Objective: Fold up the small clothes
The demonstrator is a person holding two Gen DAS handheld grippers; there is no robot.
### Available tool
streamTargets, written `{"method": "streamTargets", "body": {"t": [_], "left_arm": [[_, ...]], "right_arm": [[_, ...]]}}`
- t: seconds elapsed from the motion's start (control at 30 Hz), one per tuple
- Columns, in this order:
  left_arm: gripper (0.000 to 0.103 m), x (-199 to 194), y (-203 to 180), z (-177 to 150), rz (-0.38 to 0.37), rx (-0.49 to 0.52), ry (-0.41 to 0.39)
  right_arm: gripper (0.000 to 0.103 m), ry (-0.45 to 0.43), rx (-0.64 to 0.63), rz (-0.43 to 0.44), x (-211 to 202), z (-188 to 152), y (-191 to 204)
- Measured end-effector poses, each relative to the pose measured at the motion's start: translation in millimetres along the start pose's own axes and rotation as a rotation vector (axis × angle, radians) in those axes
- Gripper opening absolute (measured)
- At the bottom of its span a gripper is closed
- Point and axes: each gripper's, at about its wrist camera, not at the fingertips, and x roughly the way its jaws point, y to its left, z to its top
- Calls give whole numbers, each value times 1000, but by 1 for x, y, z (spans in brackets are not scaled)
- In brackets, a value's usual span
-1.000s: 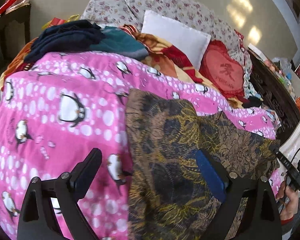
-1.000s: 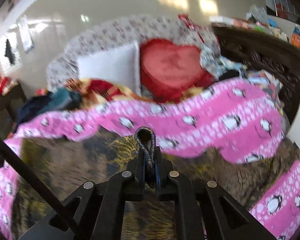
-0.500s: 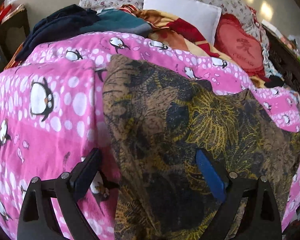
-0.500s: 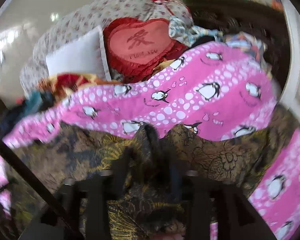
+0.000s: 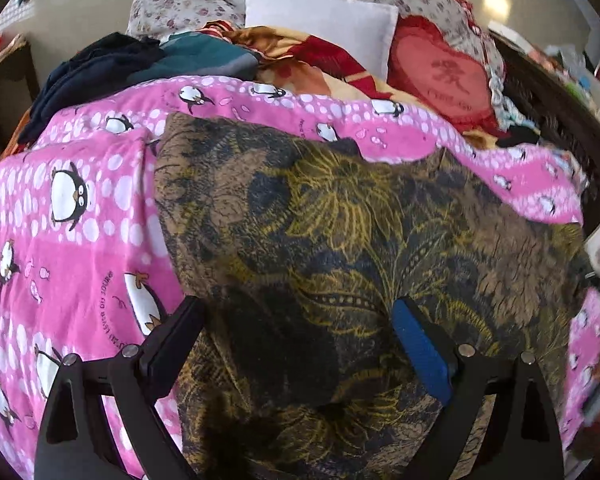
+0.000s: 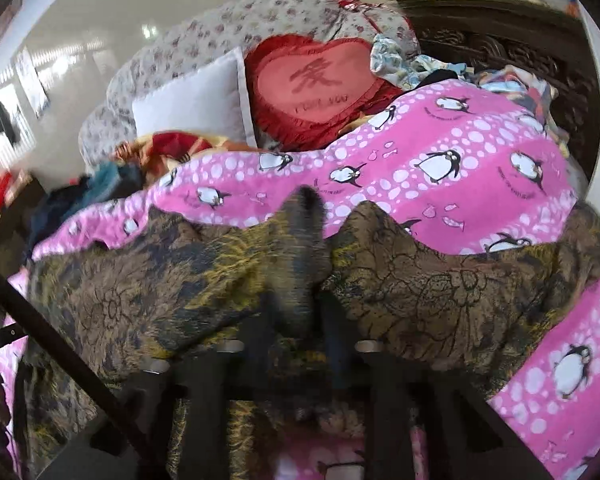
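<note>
We have the brown and gold floral garment (image 5: 340, 248) spread across the pink penguin blanket (image 5: 72, 240) on the bed, its long axis running left to right across both views. Our left gripper (image 5: 300, 332) hovers just above the near part of the cloth with its jaws spread wide and nothing between them; the fabric lies directly ahead and below it, with the garment's left edge just inside the left finger.

Our right gripper (image 6: 300, 320) is blurred, but its fingers look drawn close together on a bunched ridge of the same garment (image 6: 420, 288) that stands up between them. We judge it is pinching the cloth at the far edge, though the blur leaves that uncertain.

So the right hand seems the one already on the fabric, and the fold likely turns on carrying that pinched edge across toward the left side, while the left gripper could close on the near edge.

No containers are in view. Beyond the blanket sit a white pillow (image 5: 324, 16), a red heart cushion (image 6: 320, 80) and a heap of dark clothes (image 5: 100, 64).
</note>
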Motion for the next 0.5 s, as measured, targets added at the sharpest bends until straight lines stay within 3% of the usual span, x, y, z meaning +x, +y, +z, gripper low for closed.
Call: {"method": "streamTargets", "body": {"t": [0.03,0.07,0.17,0.3,0.33,0.37,0.43,0.5], "left_arm": [[95,0,0,0,3,6,-4],[95,0,0,0,2,4,-6],[95,2,6,2,-6,-32,-4],[95,6,10,-1,-7,-52,11],[95,6,10,-2,-8,-52,14],[95,4,10,-2,-11,-51,14],[95,0,8,-3,-15,-39,5],[95,-3,3,-2,-10,-21,-7]], "right_arm": [[5,-6,2,54,-12,3,3],[5,-12,12,107,-25,5,5],[5,-34,-4,133,-61,11,6],[6,8,10,-14,-68,7,-10],[9,35,17,-81,-61,4,-17],[18,52,49,-146,-54,0,-28],[28,48,123,-128,-52,-5,-47],[29,42,140,-97,-54,-9,-51]]}}
